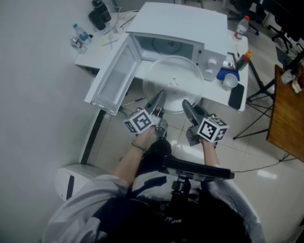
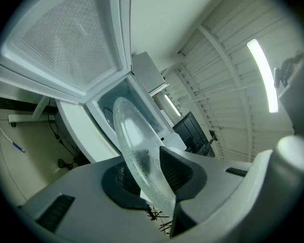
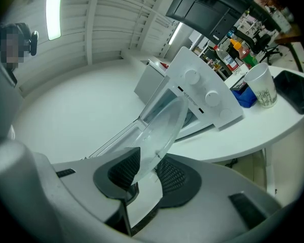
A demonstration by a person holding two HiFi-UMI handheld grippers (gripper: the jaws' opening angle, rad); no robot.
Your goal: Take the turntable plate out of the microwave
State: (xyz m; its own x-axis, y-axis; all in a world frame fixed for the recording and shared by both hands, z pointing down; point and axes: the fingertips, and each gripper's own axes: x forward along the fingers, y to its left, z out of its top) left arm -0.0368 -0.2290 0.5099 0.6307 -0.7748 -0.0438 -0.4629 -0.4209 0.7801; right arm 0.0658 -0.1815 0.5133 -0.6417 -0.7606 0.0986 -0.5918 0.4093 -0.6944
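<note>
The clear glass turntable plate [image 1: 173, 81] hangs level in front of the open white microwave [image 1: 178, 34], outside its cavity. My left gripper [image 1: 157, 101] is shut on the plate's near left rim; in the left gripper view the plate [image 2: 137, 146] sits edge-on between the dark ribbed pads [image 2: 176, 170]. My right gripper [image 1: 188, 108] is shut on the near right rim, and the right gripper view shows the plate [image 3: 159, 130] pinched between its pads [image 3: 122, 173]. The microwave door [image 1: 114, 77] swings out to the left.
The white desk [image 1: 220, 92] carries a paper cup [image 1: 229, 81], a blue item, a black phone [image 1: 236, 96] and bottles [image 1: 241, 28] to the right of the microwave. More bottles [image 1: 81, 35] stand at its far left. A wooden table [image 1: 291, 116] is on the right.
</note>
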